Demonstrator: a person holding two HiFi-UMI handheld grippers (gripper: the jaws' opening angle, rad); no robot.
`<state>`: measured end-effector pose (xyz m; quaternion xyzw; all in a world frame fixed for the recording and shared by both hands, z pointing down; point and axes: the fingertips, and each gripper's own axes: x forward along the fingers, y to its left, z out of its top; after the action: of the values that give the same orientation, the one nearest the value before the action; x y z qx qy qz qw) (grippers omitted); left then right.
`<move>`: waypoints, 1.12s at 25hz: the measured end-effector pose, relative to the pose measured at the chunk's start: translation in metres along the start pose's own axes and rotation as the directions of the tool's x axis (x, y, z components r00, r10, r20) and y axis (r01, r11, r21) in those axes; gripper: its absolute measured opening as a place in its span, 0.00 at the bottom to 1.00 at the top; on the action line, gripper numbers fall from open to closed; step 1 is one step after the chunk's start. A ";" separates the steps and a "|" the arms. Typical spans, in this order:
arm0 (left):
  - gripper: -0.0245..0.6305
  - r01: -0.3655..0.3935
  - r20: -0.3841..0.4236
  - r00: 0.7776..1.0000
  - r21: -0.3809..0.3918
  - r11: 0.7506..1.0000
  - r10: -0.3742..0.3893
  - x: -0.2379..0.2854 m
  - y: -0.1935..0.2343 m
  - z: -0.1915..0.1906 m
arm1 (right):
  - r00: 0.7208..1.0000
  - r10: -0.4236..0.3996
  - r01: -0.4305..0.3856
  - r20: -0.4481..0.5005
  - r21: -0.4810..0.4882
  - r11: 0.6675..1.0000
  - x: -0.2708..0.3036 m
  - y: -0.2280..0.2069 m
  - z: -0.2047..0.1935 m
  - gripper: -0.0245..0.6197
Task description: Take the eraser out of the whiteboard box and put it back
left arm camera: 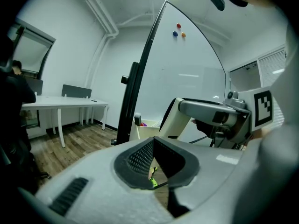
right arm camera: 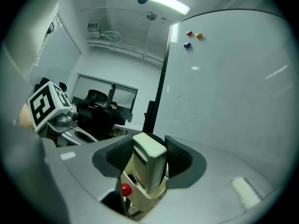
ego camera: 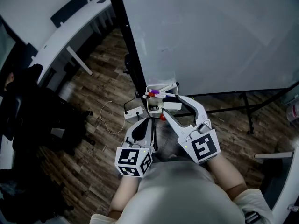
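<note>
Down at the lower edge of the whiteboard, over the wooden floor, the right tongs pinch the white eraser by its two broad sides. They hold it upright over the open whiteboard box, with its lower end at the box's mouth. A round red cap shows in the box just beside the eraser, and markers lie across the box's far end. The left tongs hang just beside the right ones, pressed together with nothing between them, pointing towards the box
</note>
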<state>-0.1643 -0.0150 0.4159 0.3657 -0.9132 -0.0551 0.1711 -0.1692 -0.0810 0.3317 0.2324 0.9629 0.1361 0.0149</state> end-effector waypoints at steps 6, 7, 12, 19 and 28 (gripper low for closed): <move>0.05 0.012 0.001 1.000 0.006 1.000 -0.012 -0.003 -0.005 0.000 | 0.999 -0.022 0.022 0.030 0.009 1.000 -0.008 0.001 0.011 0.38; 0.05 0.015 0.001 1.000 0.007 1.000 -0.015 -0.003 -0.006 0.000 | 0.999 -0.026 0.026 0.034 0.011 1.000 -0.010 0.001 0.013 0.38; 0.05 0.027 0.002 1.000 0.015 1.000 -0.027 -0.006 -0.009 -0.001 | 0.997 -0.045 0.044 0.056 0.018 0.999 -0.015 0.003 0.021 0.38; 0.05 0.043 0.005 0.999 0.027 0.999 -0.043 -0.009 -0.014 0.001 | 0.995 -0.075 0.072 0.066 0.034 0.997 -0.026 0.005 0.027 0.38; 0.05 0.071 0.007 0.997 0.037 0.997 -0.072 -0.016 -0.020 0.001 | 0.992 -0.115 0.112 0.051 0.053 0.992 -0.041 0.014 0.024 0.38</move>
<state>-0.1405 -0.0187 0.4058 0.4010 -0.9011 -0.0460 0.1585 -0.1243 -0.0815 0.3114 0.1813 0.9769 0.1045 0.0428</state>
